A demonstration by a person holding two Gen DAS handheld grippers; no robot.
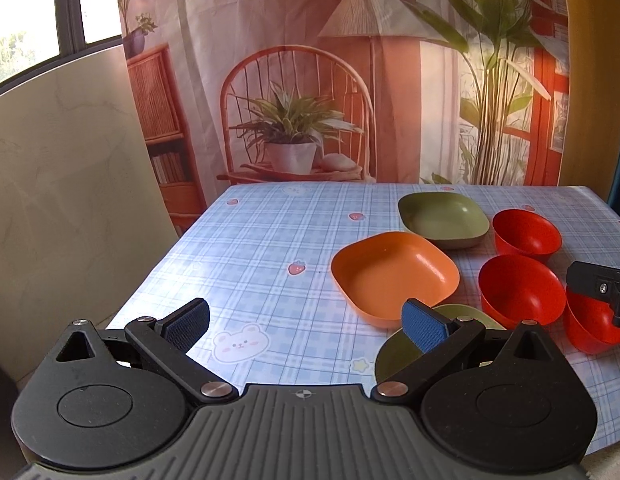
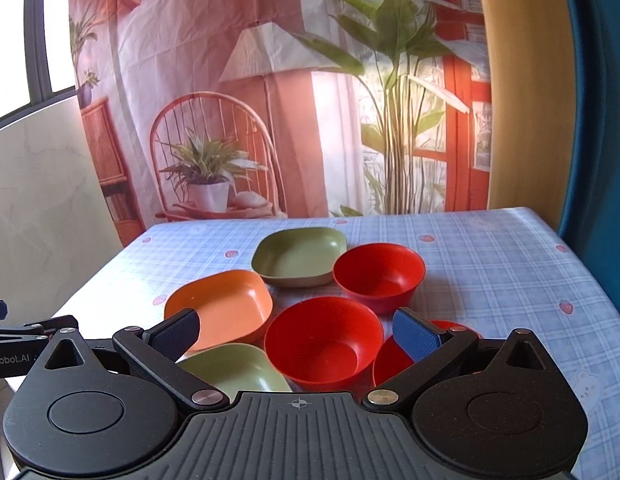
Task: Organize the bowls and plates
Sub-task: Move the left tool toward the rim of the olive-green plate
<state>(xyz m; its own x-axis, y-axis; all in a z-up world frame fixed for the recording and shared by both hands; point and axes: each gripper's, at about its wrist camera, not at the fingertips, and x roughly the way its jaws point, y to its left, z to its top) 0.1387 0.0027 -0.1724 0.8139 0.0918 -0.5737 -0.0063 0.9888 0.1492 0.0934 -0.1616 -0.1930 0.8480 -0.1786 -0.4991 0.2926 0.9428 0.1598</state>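
Note:
On the checked tablecloth lie an orange square plate (image 1: 393, 276) (image 2: 220, 308), a far green square plate (image 1: 443, 218) (image 2: 300, 256) and a near green plate (image 1: 393, 354) (image 2: 238, 368). Three red bowls stand beside them: far (image 1: 525, 234) (image 2: 379, 274), middle (image 1: 519, 290) (image 2: 321, 344) and near (image 1: 589, 326) (image 2: 393, 360). My left gripper (image 1: 308, 326) is open and empty, above the table's near left, its right finger over the near green plate. My right gripper (image 2: 298, 334) is open and empty, hovering over the middle red bowl.
A printed backdrop cloth (image 1: 310, 80) hangs behind the table's far edge. The table's left edge (image 1: 158, 268) drops off beside a pale wall panel. The cloth's left half (image 1: 250, 264) and far right part (image 2: 509, 264) carry no dishes.

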